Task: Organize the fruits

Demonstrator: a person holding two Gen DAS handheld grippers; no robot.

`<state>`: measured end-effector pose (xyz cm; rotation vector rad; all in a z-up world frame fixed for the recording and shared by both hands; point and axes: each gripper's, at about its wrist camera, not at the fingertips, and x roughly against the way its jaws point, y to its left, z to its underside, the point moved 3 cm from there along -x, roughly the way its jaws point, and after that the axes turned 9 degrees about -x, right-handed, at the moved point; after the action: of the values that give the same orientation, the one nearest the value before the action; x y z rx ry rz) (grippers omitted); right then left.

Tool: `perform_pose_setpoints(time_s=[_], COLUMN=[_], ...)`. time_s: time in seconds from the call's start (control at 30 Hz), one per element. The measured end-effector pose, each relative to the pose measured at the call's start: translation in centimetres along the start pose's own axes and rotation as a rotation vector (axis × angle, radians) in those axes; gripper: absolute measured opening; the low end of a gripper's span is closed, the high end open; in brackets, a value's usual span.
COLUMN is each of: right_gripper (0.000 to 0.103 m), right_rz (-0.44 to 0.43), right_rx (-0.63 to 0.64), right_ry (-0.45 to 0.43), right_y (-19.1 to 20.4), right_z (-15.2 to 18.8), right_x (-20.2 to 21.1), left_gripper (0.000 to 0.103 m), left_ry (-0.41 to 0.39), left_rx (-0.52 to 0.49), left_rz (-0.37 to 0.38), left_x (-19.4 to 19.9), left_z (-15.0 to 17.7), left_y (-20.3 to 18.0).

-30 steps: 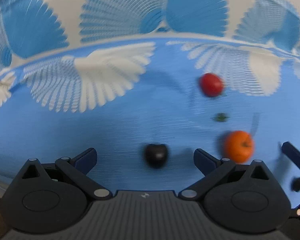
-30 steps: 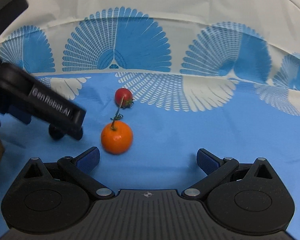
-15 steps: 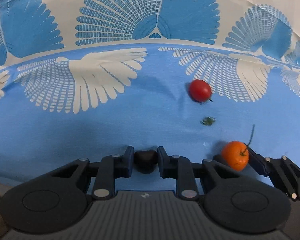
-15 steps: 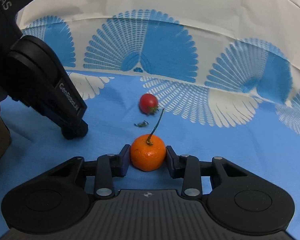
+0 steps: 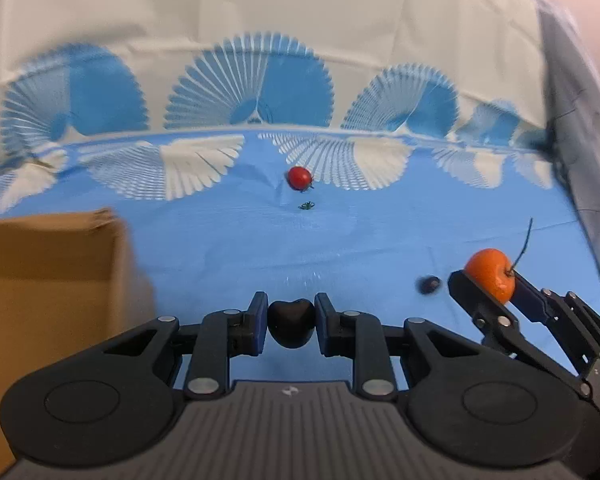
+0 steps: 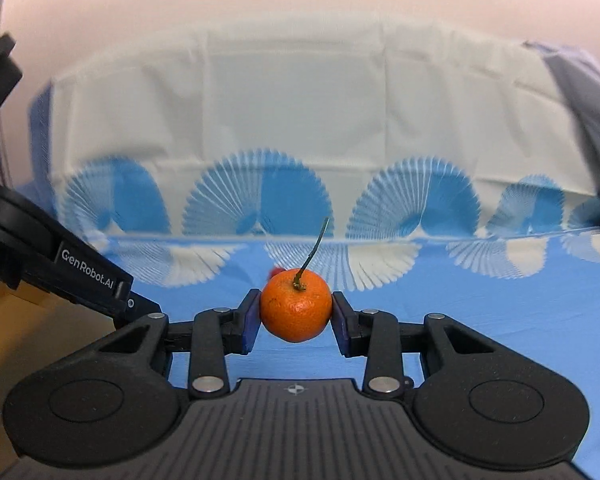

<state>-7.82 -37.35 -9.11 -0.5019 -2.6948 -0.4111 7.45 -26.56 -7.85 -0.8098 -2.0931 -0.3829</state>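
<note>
With both grippers loaded and lifted off the blue cloth (image 5: 228,248), the step in hand looks like carry-to-box, pick is done. Left gripper (image 5: 291,322): fingers closed down to a narrow gap, pads clamped on both sides of a small dark fruit (image 5: 291,320), held at 6 o'clock in the left view. Right gripper (image 6: 296,316): fingers closed a bit wider, pads pressing the flanks of the orange (image 6: 296,310), stem pointing up toward 12-1 o'clock. The same orange shows at 3-4 o'clock in the left view. Cardboard box (image 5: 48,280) sits at 9 o'clock from the left gripper, near its left finger; likely drop target, though its inside isn't visible. Next move probably calls for swinging left over the box rim, clearing the wall, then releasing one at a time so the grippers don't collide. On the cloth: red tomato (image 5: 299,178) at 12 o'clock, a loose green stem bit (image 5: 307,205) just below it, and another small dark fruit (image 5: 429,284) near the right gripper.
</note>
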Motion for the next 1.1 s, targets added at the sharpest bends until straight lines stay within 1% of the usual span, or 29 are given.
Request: perform_pose_setpoints(time_s=[0.13,0.2,0.37,0.43,0.57,0.67,0.77,0.87,0.97,1.1], right_gripper=[0.039,0.039,0.039,0.039,0.039,0.039,0.039,0.039,0.039,0.039], right_rz=[-0.034,-0.048,-0.125,-0.152,-0.211,-0.248,-0.270,-0.276,-0.273,-0.270], right_rx=[0.017,0.020,-0.031,-0.054,-0.034,-0.005,0.029,0.057,0.068,0.086], right_ry=[-0.017,-0.017,0.043,0.067,0.111,0.132,0.127,0.118,0.110,0.111], right_y=[3.0,4.6,8.6,10.2,13.9,16.5,18.6,19.9,20.7,21.6], right_z=[-0.2,0.0,1.6,2.6,4.5,5.8,6.5,6.7,6.6,6.8], right_x=[7.1,10.4,17.6,20.2,24.4,27.2,29.2,30.4,31.0,31.4], left_gripper=[0.027,0.027,0.027,0.027,0.027,0.027,0.027,0.027,0.027,0.027], left_ry=[-0.041,-0.052,-0.035,-0.020,-0.008,-0.022,-0.045,-0.057,-0.063,-0.081], left_rx=[0.007,0.001,0.022,0.034,0.080,0.102,0.107,0.117,0.139,0.149], left_rz=[-0.023,-0.052,-0.106,-0.127,-0.150,-0.173,-0.206,-0.205,-0.187,-0.181], left_x=[7.5,11.3,19.3,21.8,26.5,29.0,30.9,32.1,33.0,33.6], left_z=[3.2,5.3,11.1,13.4,18.2,21.3,23.8,25.6,26.9,27.4], left_y=[1.0,1.7,4.0,4.9,7.0,8.3,8.9,9.3,9.8,10.2])
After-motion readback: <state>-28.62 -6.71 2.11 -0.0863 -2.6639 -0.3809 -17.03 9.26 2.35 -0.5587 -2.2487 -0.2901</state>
